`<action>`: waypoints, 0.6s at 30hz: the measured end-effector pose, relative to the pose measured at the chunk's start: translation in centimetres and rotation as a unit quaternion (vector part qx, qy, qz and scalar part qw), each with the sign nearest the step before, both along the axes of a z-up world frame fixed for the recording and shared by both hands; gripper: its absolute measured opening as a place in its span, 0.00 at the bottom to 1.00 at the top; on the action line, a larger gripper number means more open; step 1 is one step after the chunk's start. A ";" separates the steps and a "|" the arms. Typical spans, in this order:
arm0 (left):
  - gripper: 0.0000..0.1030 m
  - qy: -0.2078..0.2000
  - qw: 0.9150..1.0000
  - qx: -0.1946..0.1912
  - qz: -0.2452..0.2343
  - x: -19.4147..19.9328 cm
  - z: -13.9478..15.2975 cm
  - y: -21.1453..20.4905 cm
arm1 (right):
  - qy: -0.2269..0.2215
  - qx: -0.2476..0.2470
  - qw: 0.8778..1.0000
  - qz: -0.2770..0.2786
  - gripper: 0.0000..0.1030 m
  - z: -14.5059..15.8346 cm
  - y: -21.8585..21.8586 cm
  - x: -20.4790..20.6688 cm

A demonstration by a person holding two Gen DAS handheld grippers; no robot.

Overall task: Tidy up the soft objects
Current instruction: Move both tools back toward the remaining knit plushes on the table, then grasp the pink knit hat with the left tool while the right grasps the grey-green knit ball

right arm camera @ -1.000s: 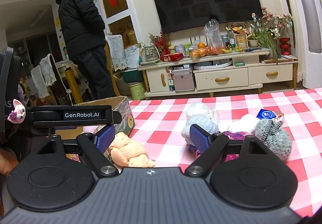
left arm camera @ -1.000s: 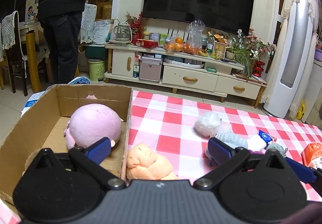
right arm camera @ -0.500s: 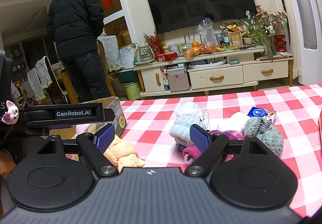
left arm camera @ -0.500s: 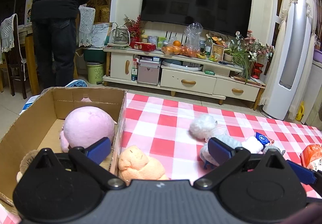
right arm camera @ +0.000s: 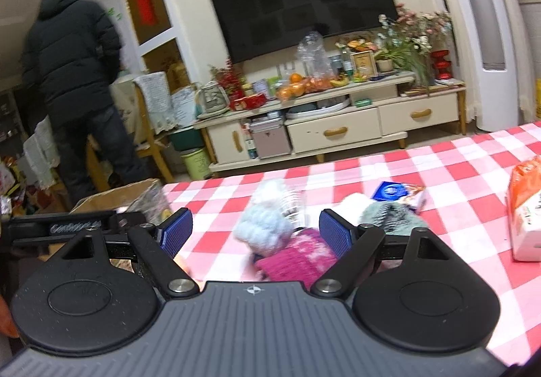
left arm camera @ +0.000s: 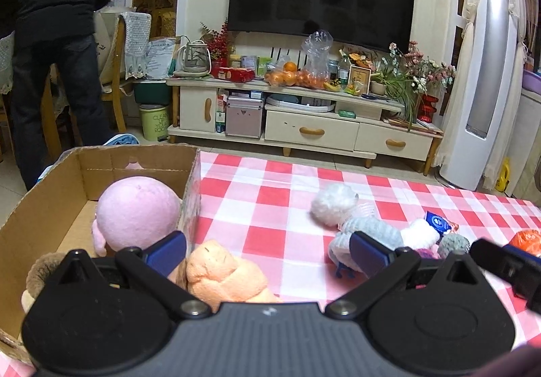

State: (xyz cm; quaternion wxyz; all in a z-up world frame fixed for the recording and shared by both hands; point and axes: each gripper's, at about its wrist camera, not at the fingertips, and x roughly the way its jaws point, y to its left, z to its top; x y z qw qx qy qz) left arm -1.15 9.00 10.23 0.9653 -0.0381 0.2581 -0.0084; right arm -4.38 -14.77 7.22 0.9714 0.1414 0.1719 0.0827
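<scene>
Pick-up stage: both grippers, left gripper and right gripper, spread and empty. Orange plush at 6 o'clock beside cardboard box; next, close on it.

Two low tool-mounted views, TV-facing, sharing the checkered tablecloth.

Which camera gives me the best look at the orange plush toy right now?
The left wrist view. The orange plush lies sharp on the checked cloth just outside the box, near the left jaw pad. In the right wrist view it is almost wholly hidden behind the gripper body, and the frame is blurred.
</scene>
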 end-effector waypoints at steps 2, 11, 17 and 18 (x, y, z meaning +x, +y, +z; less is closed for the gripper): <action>0.99 0.002 1.000 0.002 -0.003 0.0 -0.1 -0.2 | 0.001 0.004 1.000 -0.013 0.99 0.0 -1.0 0.2; 0.99 0.011 0.999 0.014 -0.026 0.2 -0.7 -2.0 | 0.007 0.022 0.997 -0.069 1.00 -0.3 -4.6 0.5; 0.99 0.022 0.998 0.029 -0.056 0.1 -1.6 -4.1 | 0.026 0.029 0.994 -0.101 1.00 -1.3 -7.1 0.8; 0.99 0.024 0.997 0.032 -0.063 0.2 -1.7 -4.5 | 0.030 0.030 0.994 -0.105 1.00 -1.6 -7.5 1.0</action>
